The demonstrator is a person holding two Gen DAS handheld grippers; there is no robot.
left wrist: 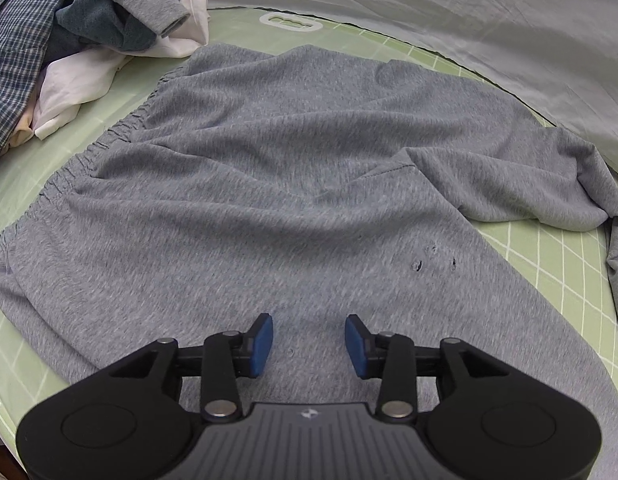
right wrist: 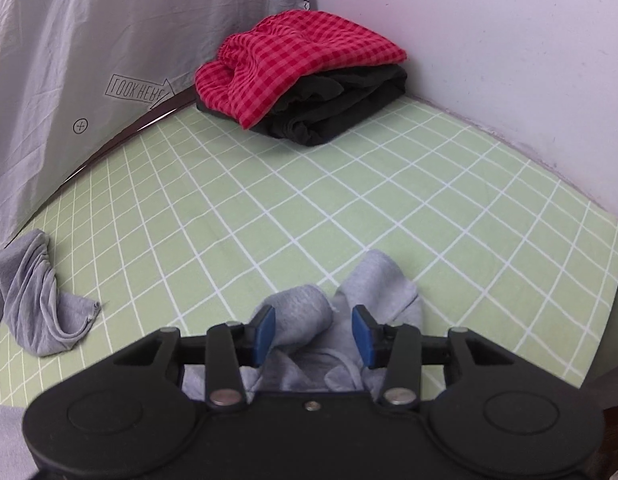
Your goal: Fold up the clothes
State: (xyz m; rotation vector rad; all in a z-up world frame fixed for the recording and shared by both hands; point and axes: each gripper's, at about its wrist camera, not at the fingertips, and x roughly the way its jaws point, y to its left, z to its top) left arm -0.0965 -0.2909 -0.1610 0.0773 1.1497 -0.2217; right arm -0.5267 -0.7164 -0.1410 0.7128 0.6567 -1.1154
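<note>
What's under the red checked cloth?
The red checked cloth lies on a folded black garment, which rests on the green checked sheet. Whatever else sits beneath is covered.

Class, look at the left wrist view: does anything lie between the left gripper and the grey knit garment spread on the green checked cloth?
Nothing visible: the left gripper, fingers apart, hangs directly over the grey knit garment.

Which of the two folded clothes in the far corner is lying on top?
The red checked one. It lies over the black garment, which shows only beneath it and at the front edge, resting on the green gridded cloth.
</note>
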